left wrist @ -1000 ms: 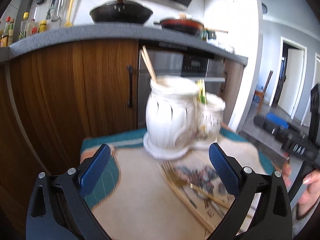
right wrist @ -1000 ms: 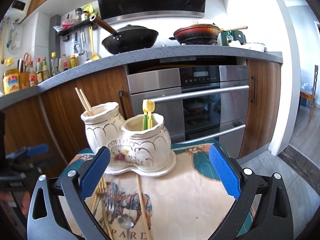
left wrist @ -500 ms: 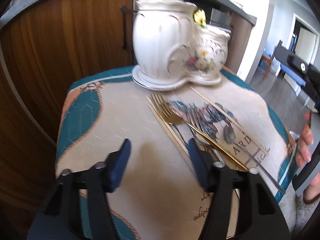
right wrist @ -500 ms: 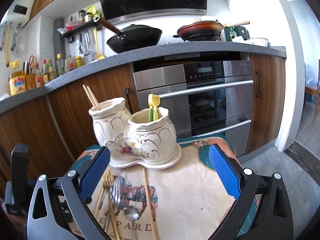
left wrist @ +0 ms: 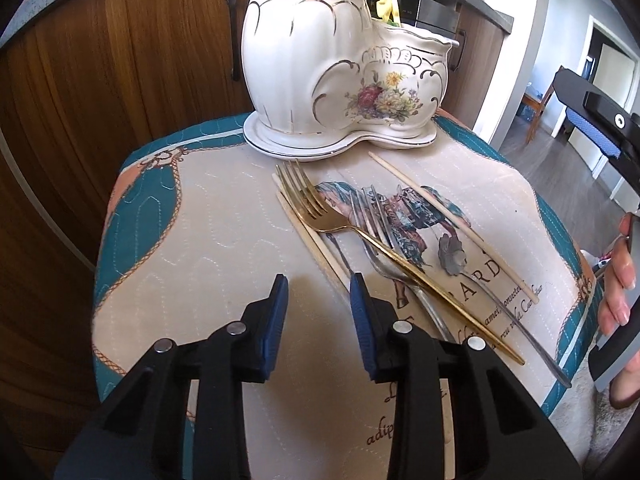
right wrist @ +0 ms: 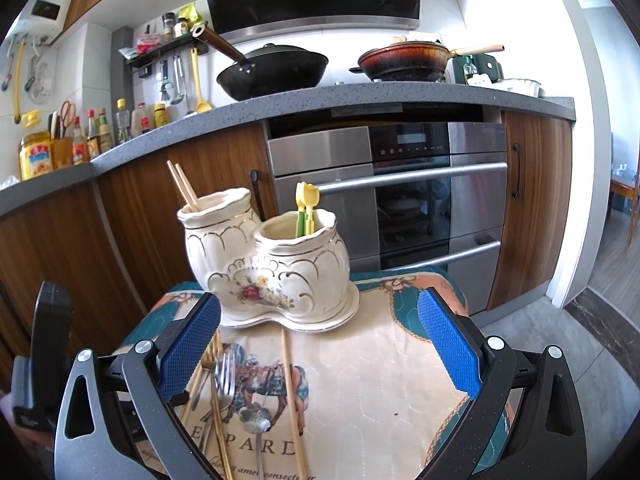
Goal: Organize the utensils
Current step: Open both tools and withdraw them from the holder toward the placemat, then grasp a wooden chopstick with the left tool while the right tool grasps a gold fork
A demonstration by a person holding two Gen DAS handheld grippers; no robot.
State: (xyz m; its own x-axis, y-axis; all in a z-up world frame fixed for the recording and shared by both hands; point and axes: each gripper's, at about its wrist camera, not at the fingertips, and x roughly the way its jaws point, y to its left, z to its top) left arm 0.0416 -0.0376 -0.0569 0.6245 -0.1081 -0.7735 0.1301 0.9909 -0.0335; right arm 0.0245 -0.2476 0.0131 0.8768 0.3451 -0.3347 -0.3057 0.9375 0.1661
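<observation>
The loose utensils lie on a quilted cloth (left wrist: 208, 240) that covers the counter, in front of a white ceramic holder (left wrist: 328, 68) with two compartments.

**Handling**
- The pair of chopsticks (left wrist: 308, 232) nearest the left claw (left wrist: 319, 286) is judged light, stiff and thin. The sticks lie flat on the cloth, so a grip at mid-length, with the pads straddling both, looks the most secure; a grip at one end would likely let them pivot.
- The gold fork (left wrist: 320, 216) and the silver fork (left wrist: 372, 220) are polished metal, judged smooth and prone to slipping. Their handles cross, so lifting one may drag the other.
- The spoon (left wrist: 452, 254) and the single chopstick (left wrist: 440, 212) lie apart to the right.
- The holder is glazed and judged fragile; insertion should avoid striking its rim.

**Appearance**
The holder bears gold trim and a floral motif. In the right wrist view, the taller compartment contains two chopsticks (right wrist: 182, 184) and the shorter one contains yellow and green plastic utensils (right wrist: 305, 208).

**Claw state**
- Left claw: jaws narrowly apart, empty, low over the cloth beside the chopstick pair.
- Right claw (right wrist: 320, 344): jaws wide apart, empty, raised before the holder.
</observation>
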